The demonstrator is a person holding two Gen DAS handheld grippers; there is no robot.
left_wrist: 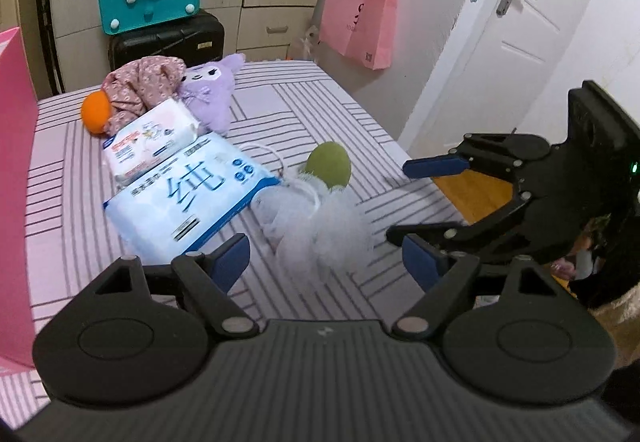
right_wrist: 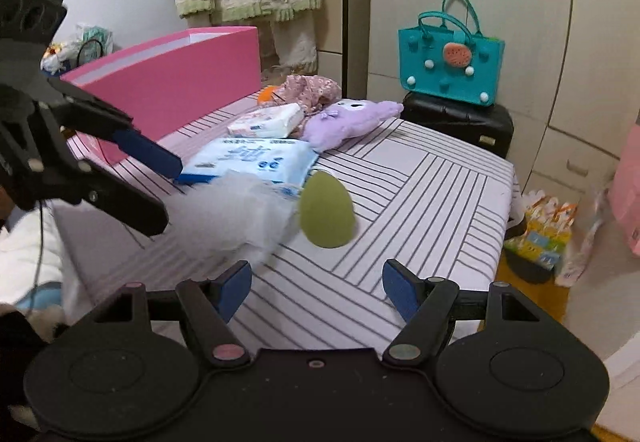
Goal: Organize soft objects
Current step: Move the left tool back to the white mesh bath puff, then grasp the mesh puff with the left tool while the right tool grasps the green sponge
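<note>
Nearest my left gripper (left_wrist: 326, 262) lies the white mesh puff (left_wrist: 316, 226) on the striped bed (left_wrist: 400, 201) — jaws wide, empty. My right gripper (right_wrist: 316, 292), equally open and empty, faces the green sponge egg (right_wrist: 326, 211). Both look light, squashy — I'd pinch mid-body.

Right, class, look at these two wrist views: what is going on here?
A person holds two grippers over a striped bed, both open and holding nothing. The left gripper points at the white mesh puff; the right gripper points toward the green egg-shaped sponge beside it. Two wipe packs, a purple plush, floral cloth and an orange ball lie untouched near the pink box.
</note>
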